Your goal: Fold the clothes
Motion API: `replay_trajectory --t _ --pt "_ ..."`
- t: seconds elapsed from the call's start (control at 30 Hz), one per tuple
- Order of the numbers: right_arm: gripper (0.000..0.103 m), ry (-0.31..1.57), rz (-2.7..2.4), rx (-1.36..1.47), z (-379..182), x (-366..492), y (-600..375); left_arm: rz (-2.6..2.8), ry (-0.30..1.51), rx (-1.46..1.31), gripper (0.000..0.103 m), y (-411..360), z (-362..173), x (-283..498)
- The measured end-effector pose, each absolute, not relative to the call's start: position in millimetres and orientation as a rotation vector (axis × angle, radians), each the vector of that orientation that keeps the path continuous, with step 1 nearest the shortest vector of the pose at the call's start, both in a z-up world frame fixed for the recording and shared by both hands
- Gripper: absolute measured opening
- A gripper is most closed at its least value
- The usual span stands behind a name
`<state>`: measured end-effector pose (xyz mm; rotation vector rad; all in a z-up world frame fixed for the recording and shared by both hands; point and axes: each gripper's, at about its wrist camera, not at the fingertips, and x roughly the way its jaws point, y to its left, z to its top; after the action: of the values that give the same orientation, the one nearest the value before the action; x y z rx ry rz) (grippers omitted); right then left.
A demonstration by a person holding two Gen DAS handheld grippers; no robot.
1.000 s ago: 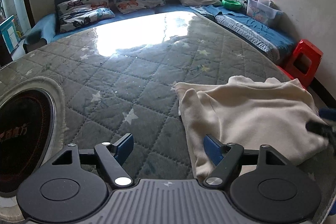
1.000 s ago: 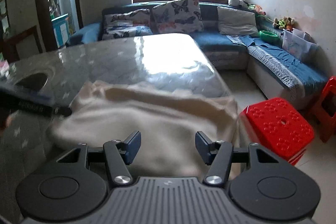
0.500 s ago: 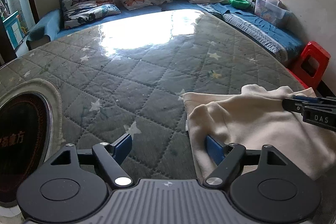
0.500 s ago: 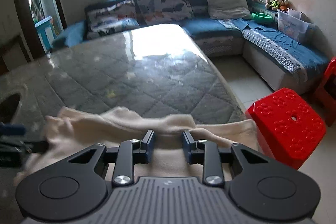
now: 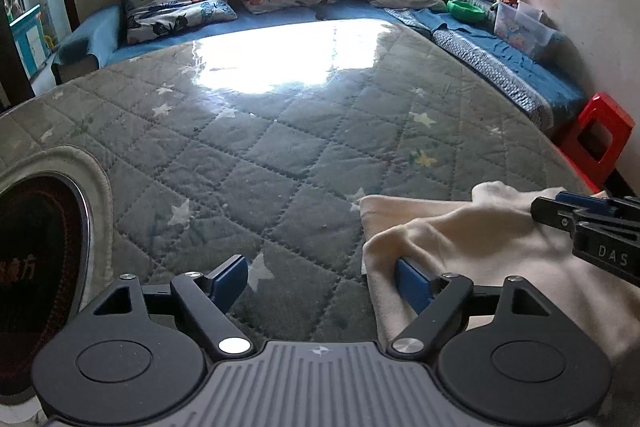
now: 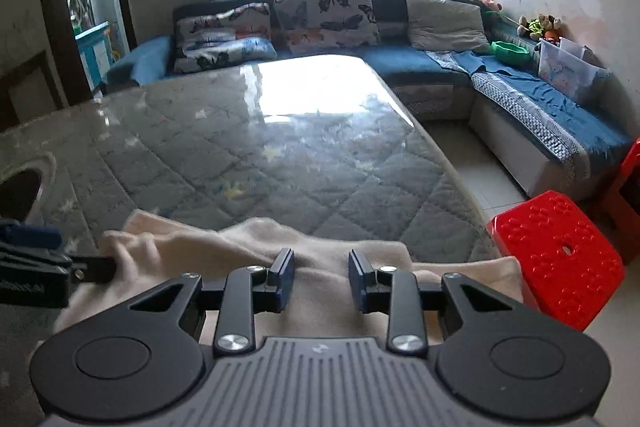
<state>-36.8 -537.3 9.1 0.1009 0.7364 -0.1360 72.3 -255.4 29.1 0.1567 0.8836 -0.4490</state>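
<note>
Cream garment (image 5: pixel 480 247) lying bunched at near right corner of quilted table cover (image 5: pixel 280 147), close to table edge, red stool (image 6: pixel 556 259) standing just beside on floor. Left gripper (image 5: pixel 320 279) sitting low at garment's left edge, jaws spread wide, right blue finger (image 5: pixel 412 281) touching raised cloth fold, left one over bare quilt. Right gripper (image 6: pixel 320 279) hovering over garment middle, jaws partly spread, nothing pinched between them. Butterfly pillows (image 6: pixel 324 13) leaning on blue sofa (image 6: pixel 400 63) behind.
</note>
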Motion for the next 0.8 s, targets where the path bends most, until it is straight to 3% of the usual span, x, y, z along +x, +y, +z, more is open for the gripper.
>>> replay_trajectory --t 0.37,0.63,0.8 --pt "0.037 0.739 -0.113 0.082 10 -31 -527 -0.438 0.880 0.166 0.087 -252 30 71" --pt "0.062 0.704 -0.108 0.048 24 -66 -521 -0.468 0.883 0.156 0.095 -245 36 48" --pt "0.084 0.678 -0.129 0.052 27 -92 -516 -0.478 0.869 0.142 0.103 -234 40 29"
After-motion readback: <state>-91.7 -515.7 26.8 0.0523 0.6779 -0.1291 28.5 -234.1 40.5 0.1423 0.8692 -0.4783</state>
